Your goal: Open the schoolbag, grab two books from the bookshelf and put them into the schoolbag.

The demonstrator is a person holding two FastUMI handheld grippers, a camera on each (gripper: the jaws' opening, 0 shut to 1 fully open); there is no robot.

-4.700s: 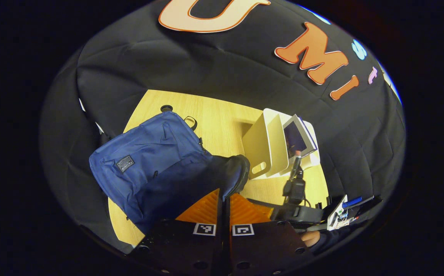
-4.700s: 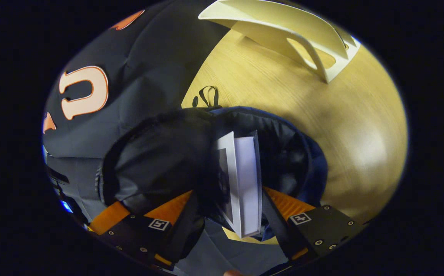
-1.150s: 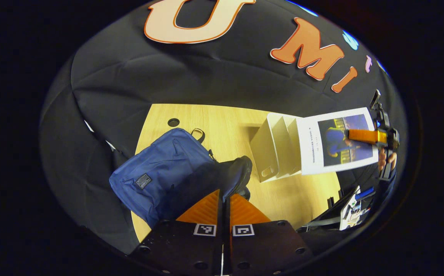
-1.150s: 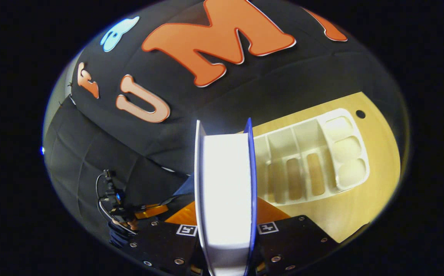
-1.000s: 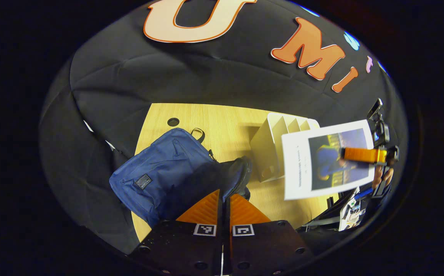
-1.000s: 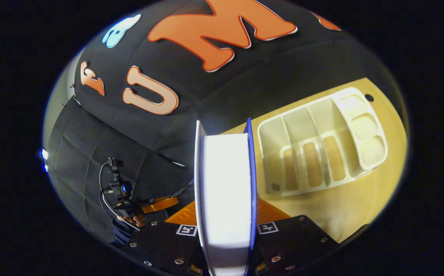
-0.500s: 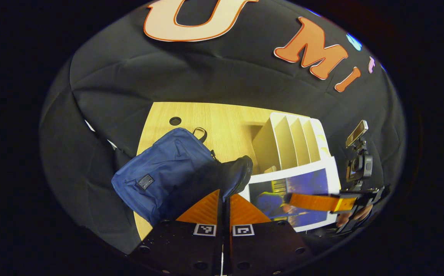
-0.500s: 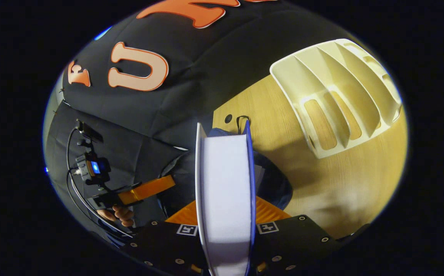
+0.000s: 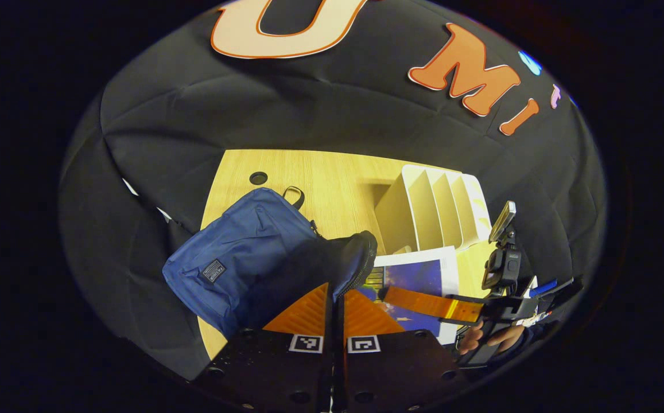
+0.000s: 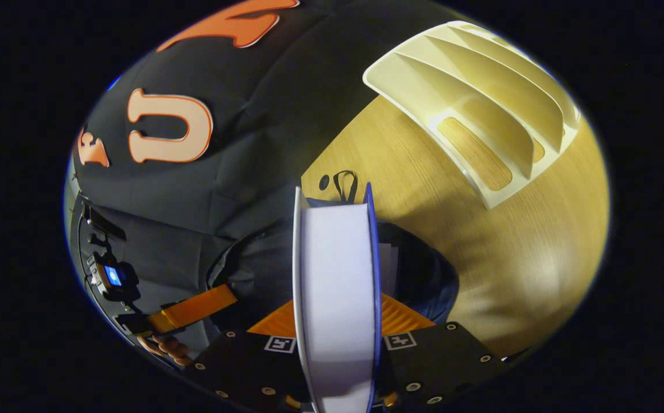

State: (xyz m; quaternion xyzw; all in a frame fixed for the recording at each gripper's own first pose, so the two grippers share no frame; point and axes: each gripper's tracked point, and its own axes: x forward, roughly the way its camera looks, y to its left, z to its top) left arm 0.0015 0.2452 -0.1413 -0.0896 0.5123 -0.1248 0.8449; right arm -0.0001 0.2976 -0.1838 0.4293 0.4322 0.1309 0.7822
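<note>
Both jaws of R gripper point(image 10: 336, 321) clamp book point(image 10: 337, 287).

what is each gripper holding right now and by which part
Right gripper pinches a book across its covers at the near end. Left gripper clamps the schoolbag opening's edge.

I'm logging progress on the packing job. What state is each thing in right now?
schoolbag: open, flap held up.
left gripper: shut on the flap.
book: clamped upright above the bag's mouth.
right gripper: shut on the book.
bookshelf: slots empty.
</note>
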